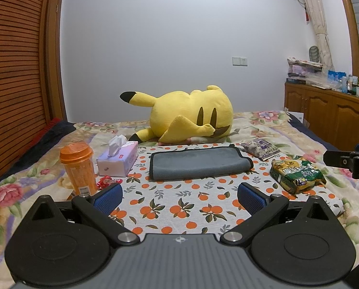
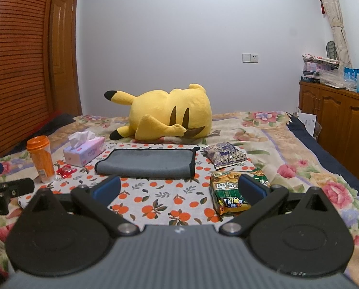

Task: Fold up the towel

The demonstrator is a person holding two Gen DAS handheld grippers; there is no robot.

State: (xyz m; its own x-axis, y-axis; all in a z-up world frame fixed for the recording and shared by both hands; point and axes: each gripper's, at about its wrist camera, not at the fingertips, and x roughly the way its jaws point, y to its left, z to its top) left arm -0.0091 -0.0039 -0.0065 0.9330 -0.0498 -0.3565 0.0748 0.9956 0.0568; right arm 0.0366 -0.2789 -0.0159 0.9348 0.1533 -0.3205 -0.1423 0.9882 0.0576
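A grey towel [image 1: 198, 162] with black edging lies folded flat on the orange-print cloth [image 1: 179, 202] on the bed; it also shows in the right wrist view [image 2: 147, 162]. My left gripper [image 1: 179, 196] is open and empty, held above the cloth a little short of the towel's near edge. My right gripper [image 2: 179, 189] is open and empty, near the towel's front right, with its right finger over a green snack bag [image 2: 230, 192]. Part of the right gripper's body shows at the right edge of the left wrist view [image 1: 348, 162].
An orange cup [image 1: 78, 168], a tissue box [image 1: 118, 159] and a red candy wrapper [image 1: 107, 181] stand left of the towel. A purple packet [image 1: 261, 148] and the green snack bag [image 1: 297, 174] lie to its right. A yellow plush [image 1: 189, 114] lies behind it. A wooden cabinet [image 1: 328, 113] stands at far right.
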